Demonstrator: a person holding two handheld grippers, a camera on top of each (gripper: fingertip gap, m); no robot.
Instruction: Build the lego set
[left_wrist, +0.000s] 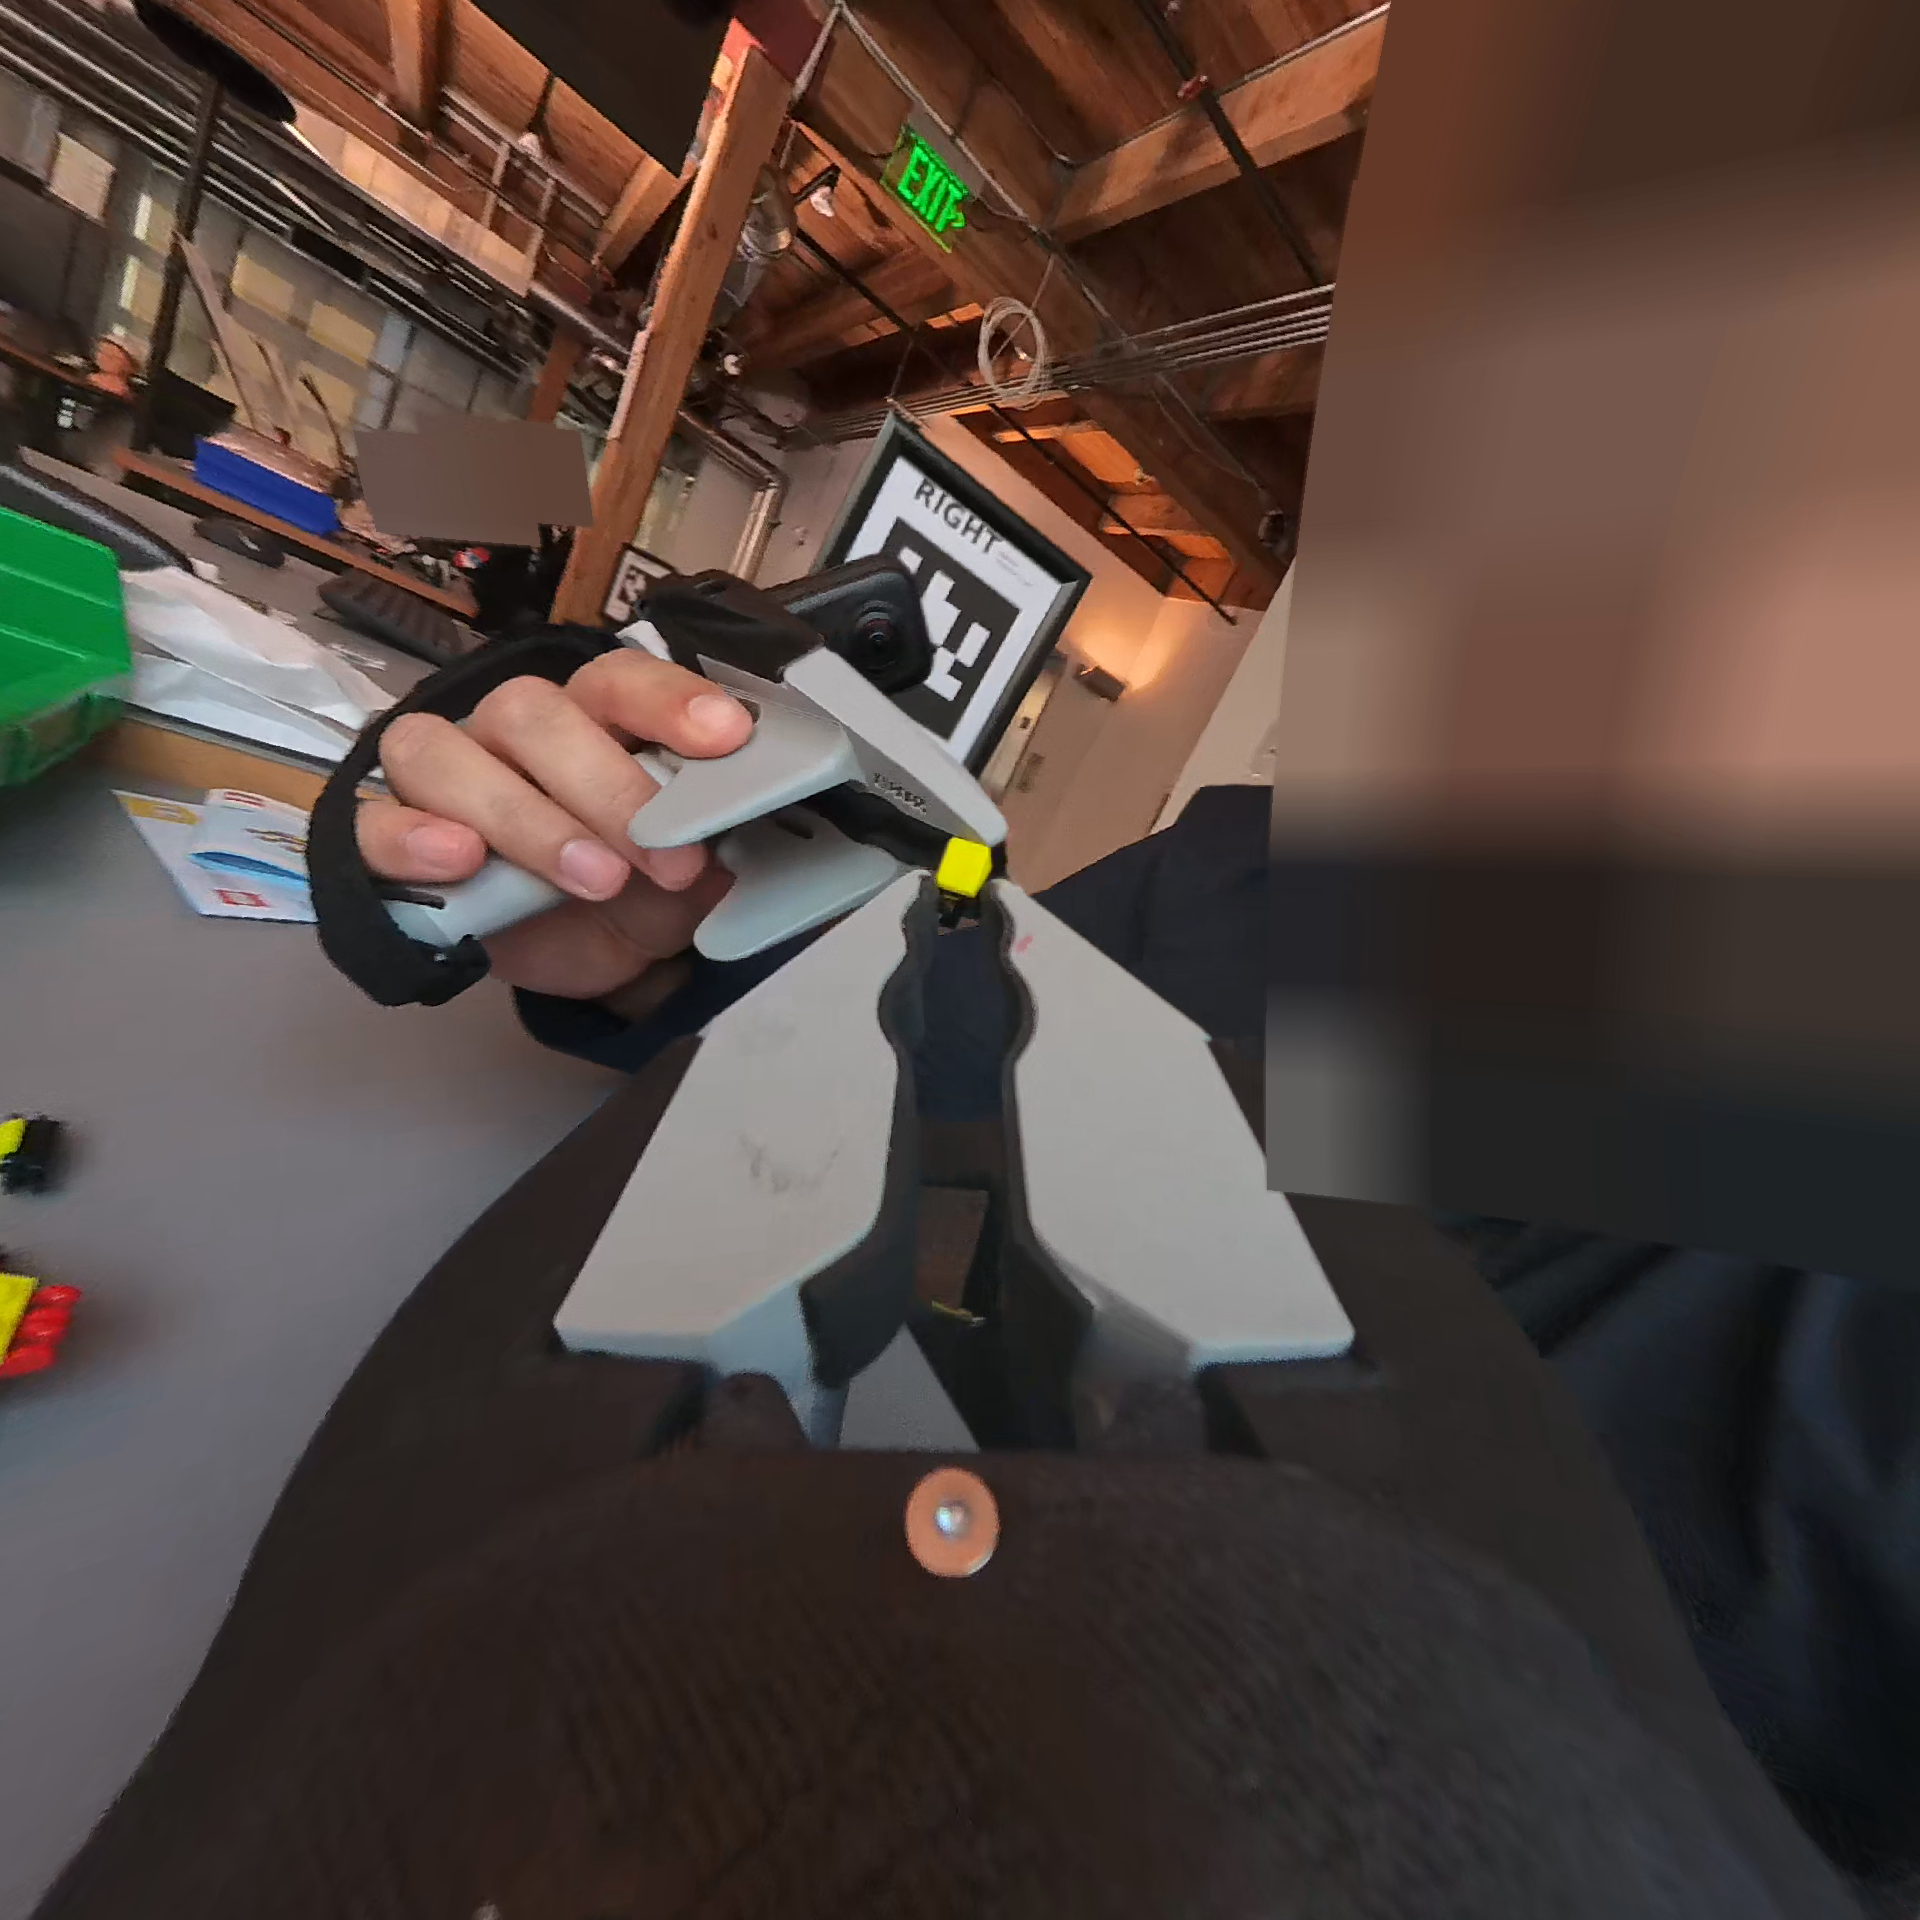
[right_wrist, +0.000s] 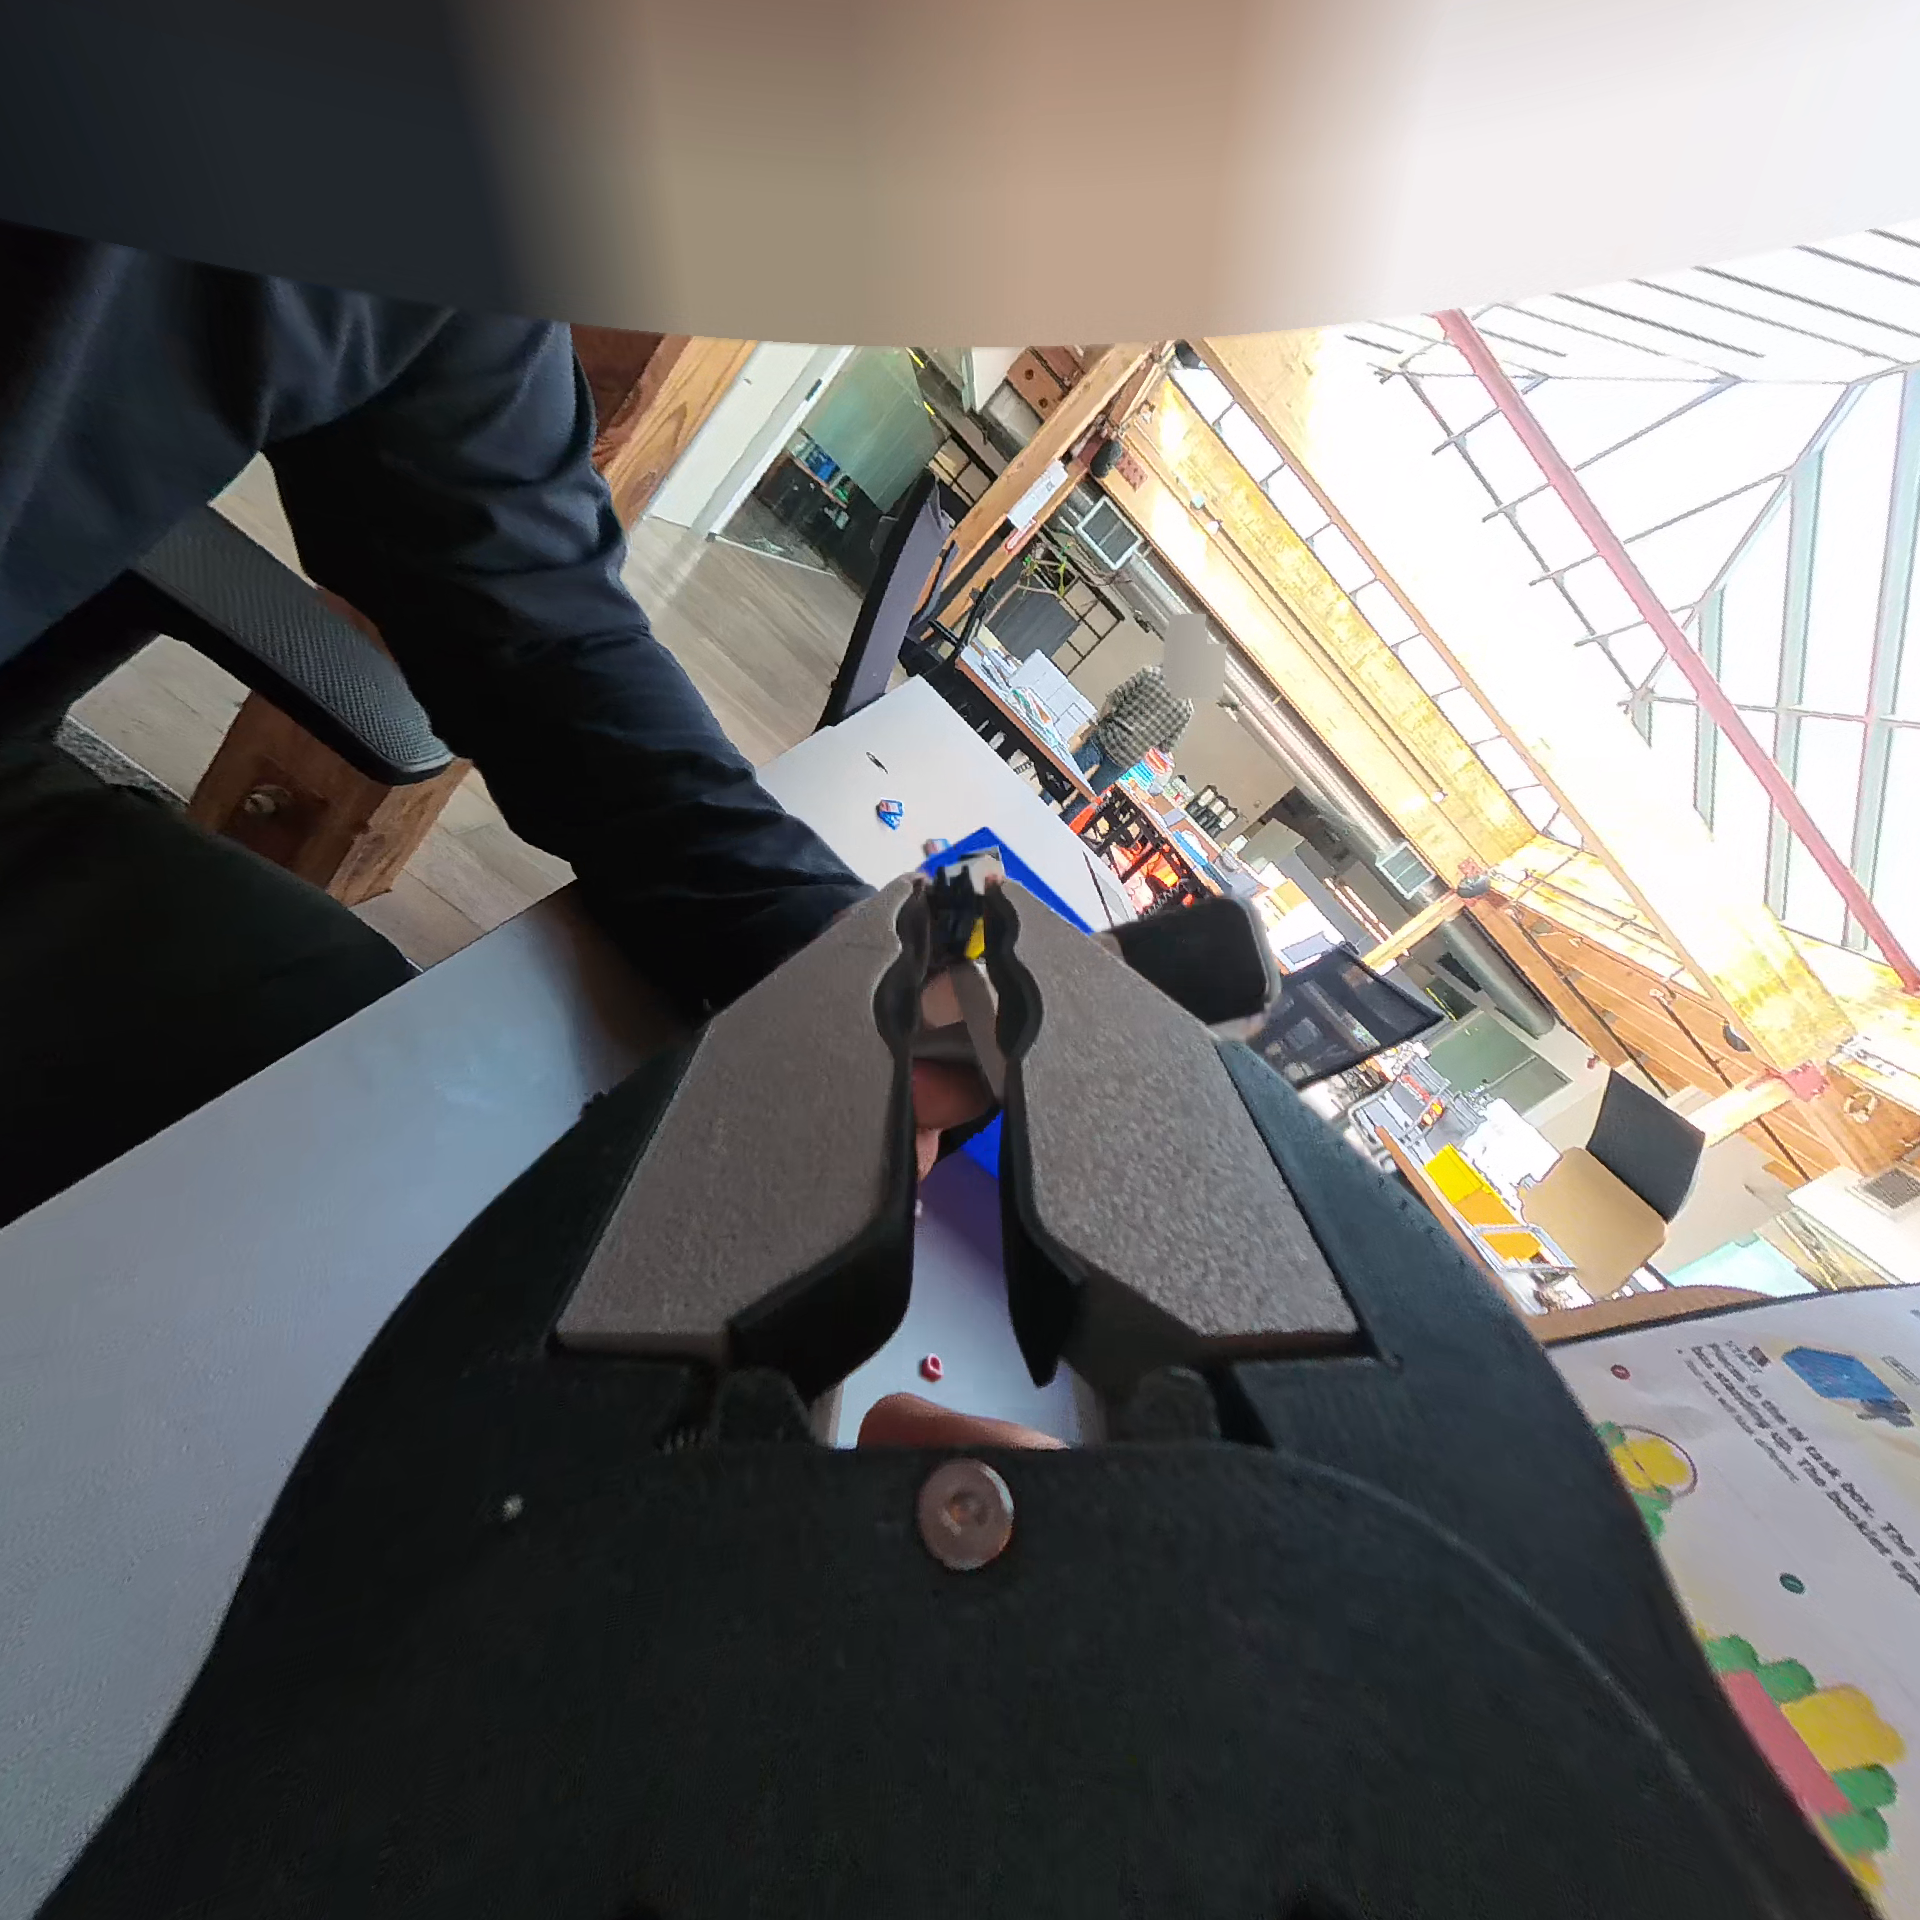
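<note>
left wrist view: i see my left gripper (left_wrist: 961, 902) raised off the grey table (left_wrist: 208, 1091), its two pale fingers drawn together at the tips and pinching a small dark lego piece (left_wrist: 951, 914). right above those tips sits a yellow lego cube (left_wrist: 962, 867), held at the tip of the right gripper (left_wrist: 971, 836), which comes in from the left, carried by a bare hand (left_wrist: 540, 810) with a black strap around it. the yellow cube touches the dark piece. on the table far left lie more loose bricks, yellow and black (left_wrist: 26, 1148) and yellow and red (left_wrist: 36, 1325), well apart from the grippers. a green bin (left_wrist: 52, 644) and an instruction sheet (left_wrist: 239, 852) lie farther back.

right wrist view: my right gripper (right_wrist: 961, 906) has its dark fingers nearly closed, clamped on a small black and yellow lego assembly (right_wrist: 961, 920) at the tips. beyond it a blue tray (right_wrist: 982, 847) rests on the table, and a tiny red piece (right_wrist: 932, 1367) lies near, under the fingers. a printed sheet (right_wrist: 1766, 1507) lies at the right.
</note>
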